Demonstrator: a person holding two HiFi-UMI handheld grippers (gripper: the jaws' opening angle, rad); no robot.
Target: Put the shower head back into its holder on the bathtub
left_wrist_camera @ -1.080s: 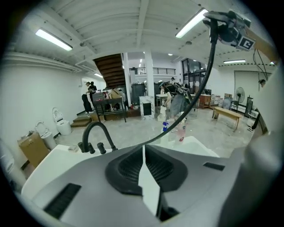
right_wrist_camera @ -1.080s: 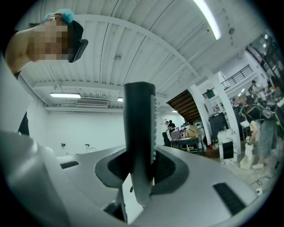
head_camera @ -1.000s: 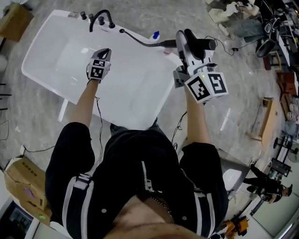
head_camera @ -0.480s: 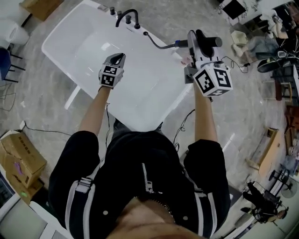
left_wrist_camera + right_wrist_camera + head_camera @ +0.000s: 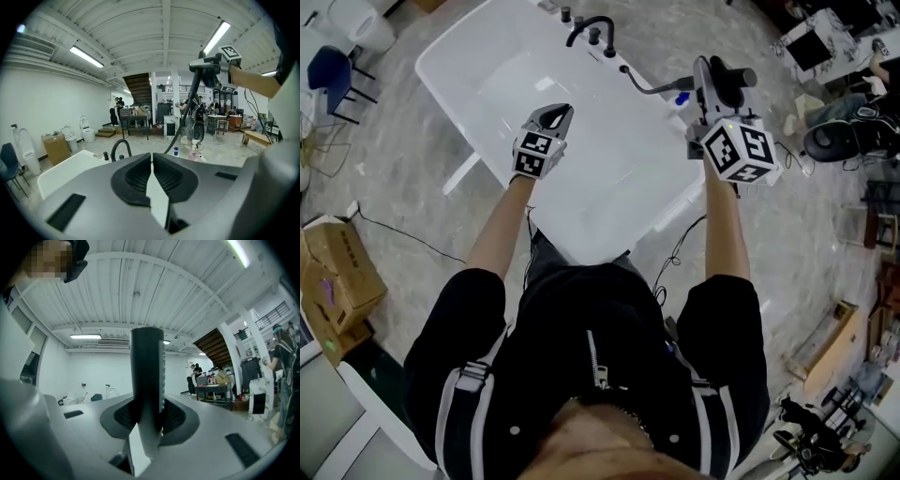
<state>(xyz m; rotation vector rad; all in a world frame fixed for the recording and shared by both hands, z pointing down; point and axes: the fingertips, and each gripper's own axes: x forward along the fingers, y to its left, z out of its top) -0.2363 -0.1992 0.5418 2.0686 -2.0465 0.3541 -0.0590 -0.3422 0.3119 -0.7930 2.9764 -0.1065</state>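
**Shower head (image 5: 147, 371) held in right gripper (image 5: 148, 417) over bathtub (image 5: 487, 103) rim**

Entry 1, right gripper: jaws pinch the dark shower head by its handle, which stands upright between the pads.
Entry 2, left gripper (image 5: 152, 174): jaws pressed together with nothing between them; it hovers over the white bathtub.
Entry 3, hose (image 5: 649, 88): runs from the shower head to the tub edge beside the black faucet (image 5: 589, 26).

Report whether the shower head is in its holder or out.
Out: the right gripper is shut on the shower head, with its hose hanging down toward the bathtub taps.
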